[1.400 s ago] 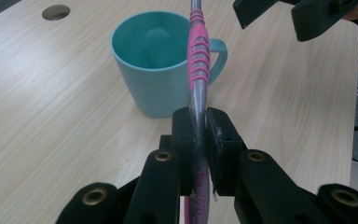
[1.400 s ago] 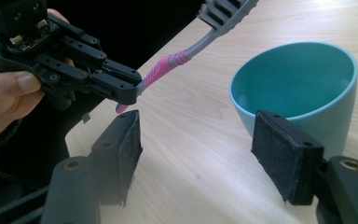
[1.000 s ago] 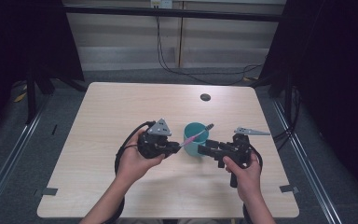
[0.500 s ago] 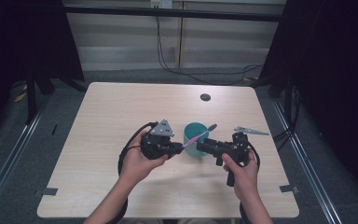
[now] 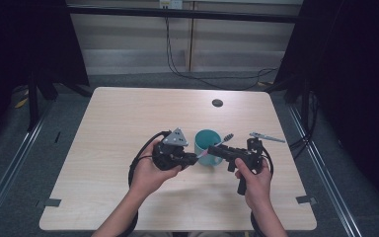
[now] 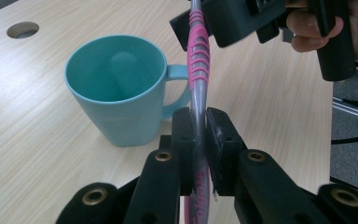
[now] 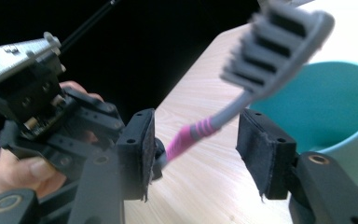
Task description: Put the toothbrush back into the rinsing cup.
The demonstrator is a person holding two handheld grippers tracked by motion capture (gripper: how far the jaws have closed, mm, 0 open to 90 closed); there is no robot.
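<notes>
High view: toothbrush handover above the table, just beside the teal mug (image 5: 208, 144).
Left to right: left gripper (image 5: 191, 159) clamped tight on the pink toothbrush (image 6: 198, 70) handle, holding it up at a slant, likely to offer the neck; right gripper (image 5: 216, 150) half open, jaws just closing around that neck (image 7: 193, 133), pads not yet pressing; grey bristle head (image 7: 275, 44) raised over the mug.

Black two-jaw tools (image 5: 193, 159) (brass-ringed screws), trailing black cables, grey triangular plate (image 5: 176, 137)
</notes>
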